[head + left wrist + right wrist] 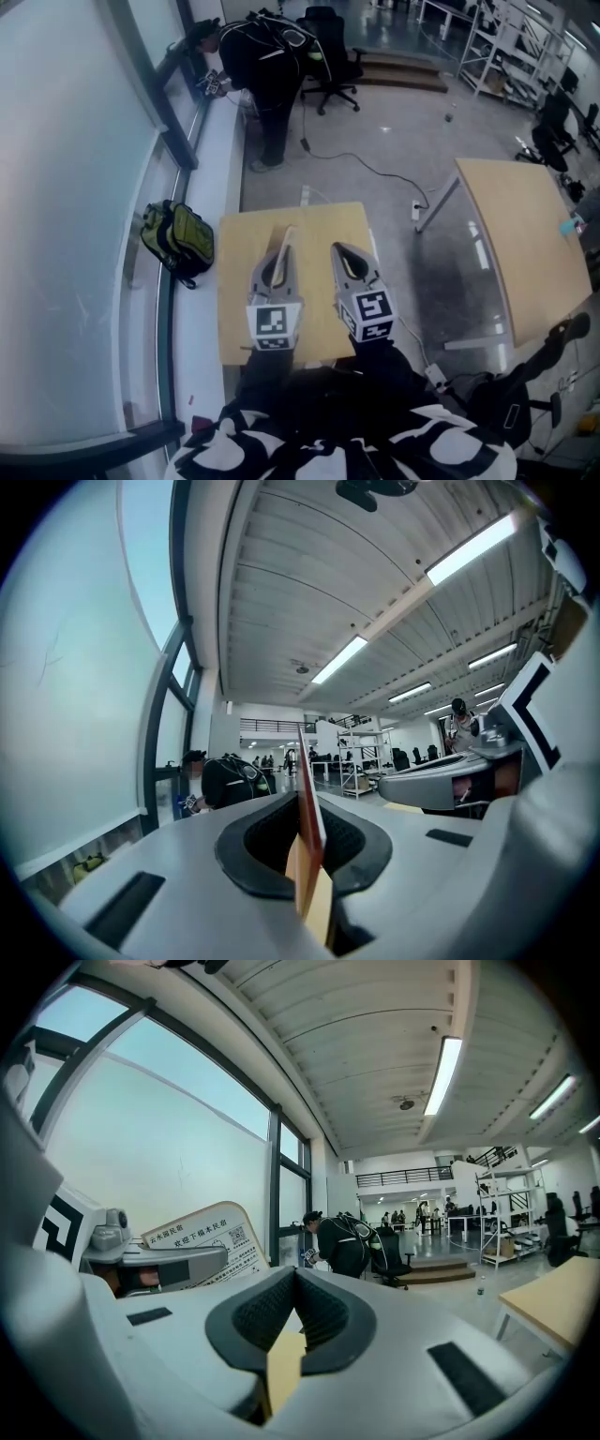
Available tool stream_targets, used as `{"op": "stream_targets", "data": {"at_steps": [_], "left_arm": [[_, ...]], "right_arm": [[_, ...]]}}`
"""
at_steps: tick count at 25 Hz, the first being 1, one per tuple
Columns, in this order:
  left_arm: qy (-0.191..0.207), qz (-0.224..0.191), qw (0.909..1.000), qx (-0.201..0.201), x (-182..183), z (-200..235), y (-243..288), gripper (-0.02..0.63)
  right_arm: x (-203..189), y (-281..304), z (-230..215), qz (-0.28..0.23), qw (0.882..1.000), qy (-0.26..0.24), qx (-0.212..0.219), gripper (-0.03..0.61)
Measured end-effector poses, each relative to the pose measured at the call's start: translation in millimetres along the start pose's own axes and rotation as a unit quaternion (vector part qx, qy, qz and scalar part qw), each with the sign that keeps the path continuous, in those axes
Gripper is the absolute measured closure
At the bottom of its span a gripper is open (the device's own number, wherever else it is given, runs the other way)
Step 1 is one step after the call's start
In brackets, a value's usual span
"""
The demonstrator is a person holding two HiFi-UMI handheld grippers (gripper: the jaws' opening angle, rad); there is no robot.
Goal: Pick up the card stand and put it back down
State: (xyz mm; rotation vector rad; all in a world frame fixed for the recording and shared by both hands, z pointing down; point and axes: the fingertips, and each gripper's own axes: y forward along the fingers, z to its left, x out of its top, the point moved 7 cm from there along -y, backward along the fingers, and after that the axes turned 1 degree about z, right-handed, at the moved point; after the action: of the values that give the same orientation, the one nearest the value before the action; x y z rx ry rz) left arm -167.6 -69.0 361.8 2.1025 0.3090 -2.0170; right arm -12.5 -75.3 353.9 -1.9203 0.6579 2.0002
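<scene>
The card stand point(306, 799) is a thin card, pale with a reddish face, seen edge-on between my left gripper's pads. My left gripper point(307, 832) is shut on it and holds it upright. From the right gripper view the card stand point(201, 1235) shows its printed face, sticking up from the left gripper point(150, 1265). In the head view the left gripper point(281, 246) hovers over the small wooden table point(319, 225) with the card stand point(285, 240) at its tip. Beside it, my right gripper point(341, 251) is shut with nothing in it; its jaws point(296, 1277) meet at the tip.
A yellow-green backpack point(178, 240) lies on the ledge left of the table. A person point(267, 66) and an office chair point(330, 56) are farther back. A second wooden table point(525, 234) stands to the right, with a cable point(375, 169) on the floor between.
</scene>
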Motion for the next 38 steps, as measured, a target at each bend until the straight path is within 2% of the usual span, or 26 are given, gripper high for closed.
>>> {"op": "stream_targets", "data": {"at_steps": [14, 21, 33, 38], "left_arm": [[-0.016, 0.004, 0.9998, -0.007, -5, 8, -3, 0.594], [-0.013, -0.003, 0.9994, -0.031, -2, 8, -1, 0.594], [-0.027, 0.035, 0.9983, -0.038, -32, 4, 0, 0.595], [-0.034, 0.070, 0.9959, -0.046, -58, -1, 1, 0.594]], "right_arm": [[-4, 6, 4, 0.013, 1.000, 0.000, 0.010, 0.558], [0, 7, 7, 0.016, 1.000, -0.007, 0.011, 0.558], [-12, 5, 0, 0.033, 0.999, -0.009, 0.011, 0.558], [-31, 8, -2, 0.058, 0.998, -0.001, 0.010, 0.558]]}}
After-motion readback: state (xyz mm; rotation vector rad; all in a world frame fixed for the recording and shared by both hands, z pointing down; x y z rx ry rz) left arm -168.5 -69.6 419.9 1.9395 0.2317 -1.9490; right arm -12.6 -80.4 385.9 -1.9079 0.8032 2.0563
